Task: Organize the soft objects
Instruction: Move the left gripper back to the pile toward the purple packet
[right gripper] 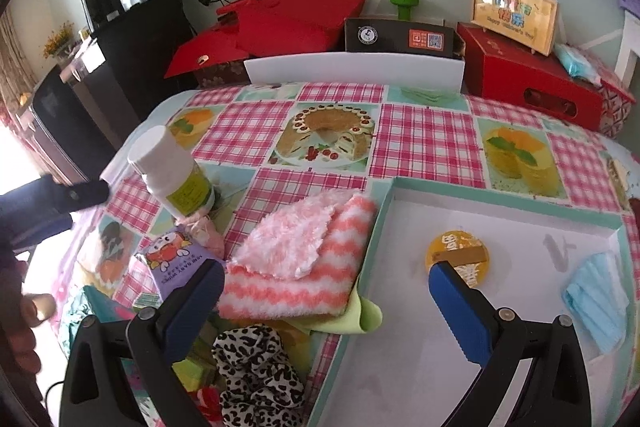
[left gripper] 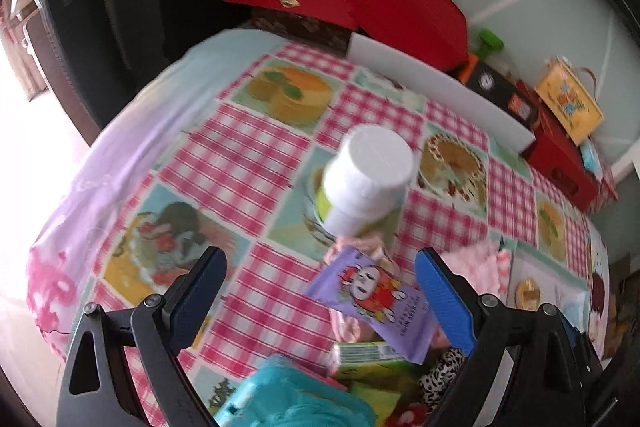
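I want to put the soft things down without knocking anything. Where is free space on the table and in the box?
The white box floor is bare between the gold sticker and blue masks. The tablecloth is free between the white bottle and the back boxes. Crowded: front left, around the pink towel, wipes pack and leopard scrunchie.

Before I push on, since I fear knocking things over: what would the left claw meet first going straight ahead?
Probably the purple wipes packet, lying tilted between the open left claw fingers. Just beyond it stands the white bottle. Depth is unclear in this blurred view.
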Motion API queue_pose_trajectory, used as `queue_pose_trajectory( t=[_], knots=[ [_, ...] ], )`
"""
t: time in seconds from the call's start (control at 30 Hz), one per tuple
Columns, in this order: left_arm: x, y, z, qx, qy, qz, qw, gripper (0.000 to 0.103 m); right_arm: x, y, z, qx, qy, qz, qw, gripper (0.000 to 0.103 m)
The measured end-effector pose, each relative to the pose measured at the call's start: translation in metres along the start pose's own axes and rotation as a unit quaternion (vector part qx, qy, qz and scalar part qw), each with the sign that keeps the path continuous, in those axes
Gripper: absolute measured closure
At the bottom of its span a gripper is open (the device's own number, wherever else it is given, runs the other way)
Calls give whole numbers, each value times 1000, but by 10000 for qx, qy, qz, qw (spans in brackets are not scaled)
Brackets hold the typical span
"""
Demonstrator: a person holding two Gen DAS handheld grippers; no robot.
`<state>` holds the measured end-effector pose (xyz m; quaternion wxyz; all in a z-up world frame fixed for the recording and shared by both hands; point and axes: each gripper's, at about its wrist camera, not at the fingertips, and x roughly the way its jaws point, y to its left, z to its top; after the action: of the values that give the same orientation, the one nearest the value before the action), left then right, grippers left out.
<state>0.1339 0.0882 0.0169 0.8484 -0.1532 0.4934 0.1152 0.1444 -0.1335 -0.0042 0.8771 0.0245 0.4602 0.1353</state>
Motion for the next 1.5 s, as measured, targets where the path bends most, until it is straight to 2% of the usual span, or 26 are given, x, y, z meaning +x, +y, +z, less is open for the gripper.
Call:
queue_pose_trajectory(
  t=[0.13,0.3,0.43,0.53,0.7,0.87,1.07,1.27,1.5],
  knots=[
    [10,-11,-2,140,166,-15,9998,8,9,-6,-1,102,214,77,9997,0],
    [20,-20,-5,212,323,-6,9993,8,8,-13,-2,176,168,131,9996,0],
    [28,-25,-4,245,468,-12,9986,8,3,-24,-1,342,-4,74,9994,0],
    [32,-28,-4,263,527,41,9983,8,-3,-31,3,431,-103,-121,9989,0],
    [42,-33,-4,336,666,104,9972,8,-2,-36,9,457,-12,-233,9987,0],
    [54,-36,-2,333,849,333,9953,8,2,-38,17,426,77,-528,9977,0],
    [69,-44,0,441,1184,709,9895,8,3,-45,17,475,46,-468,9978,0],
    [71,-40,8,-4,1364,750,9878,8,-5,-53,16,583,-42,-467,9972,0],
    [89,-45,14,-190,1713,979,9802,11,-13,-61,16,668,-113,-407,9969,0]
  ],
)
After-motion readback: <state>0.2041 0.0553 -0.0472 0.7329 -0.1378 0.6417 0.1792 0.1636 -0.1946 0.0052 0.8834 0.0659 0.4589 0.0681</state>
